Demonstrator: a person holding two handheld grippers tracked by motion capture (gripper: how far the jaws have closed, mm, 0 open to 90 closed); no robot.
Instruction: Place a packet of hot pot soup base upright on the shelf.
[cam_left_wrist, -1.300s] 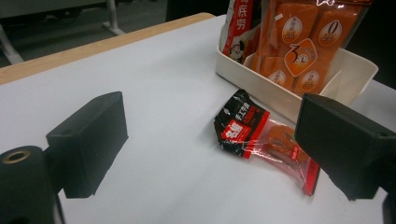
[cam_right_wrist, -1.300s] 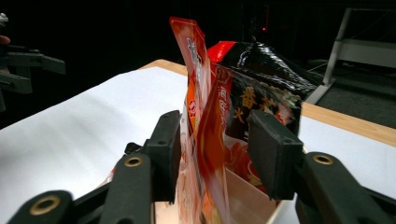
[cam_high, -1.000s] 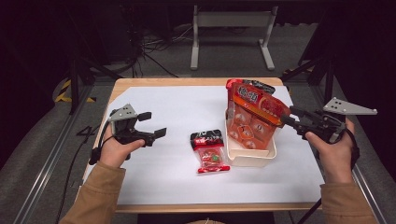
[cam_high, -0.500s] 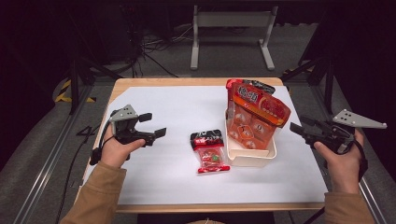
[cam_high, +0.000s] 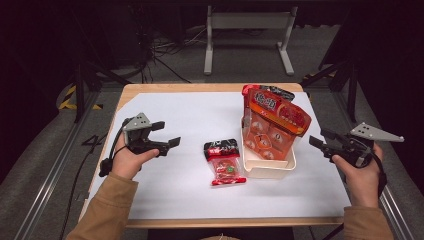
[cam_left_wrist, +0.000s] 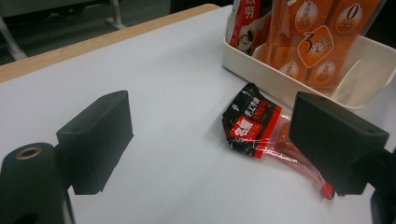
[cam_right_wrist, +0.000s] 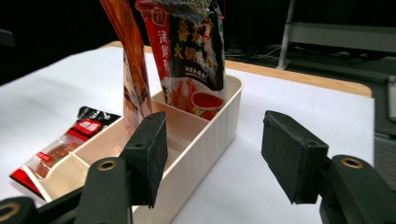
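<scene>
A white bin (cam_high: 270, 170) stands right of the table's middle. A big orange packet (cam_high: 275, 122) stands in it, with a red-and-black packet (cam_high: 272, 92) behind. A small red-and-black sachet (cam_high: 225, 161) lies flat just left of the bin. My right gripper (cam_high: 318, 137) hovers right of the bin, apart from it. Its jaws have just been opening and nothing is between them. In the right gripper view, the open right gripper (cam_right_wrist: 212, 158) faces the bin's end wall (cam_right_wrist: 210, 140). My left gripper (cam_high: 167, 134) rests open at the table's left, pointing at the sachet (cam_left_wrist: 254, 123).
A white sheet (cam_high: 180, 110) covers the wooden table, whose edge (cam_high: 210, 88) shows at the back. Bare sheet lies between the left gripper and the sachet and in front of the bin. A metal stand (cam_high: 247, 30) and cables are on the dark floor behind.
The right gripper has drawn back to the right and down, away from the orange packet's top, and its jaws stand wider. The packet stays in the bin. The left hand has kept still.
</scene>
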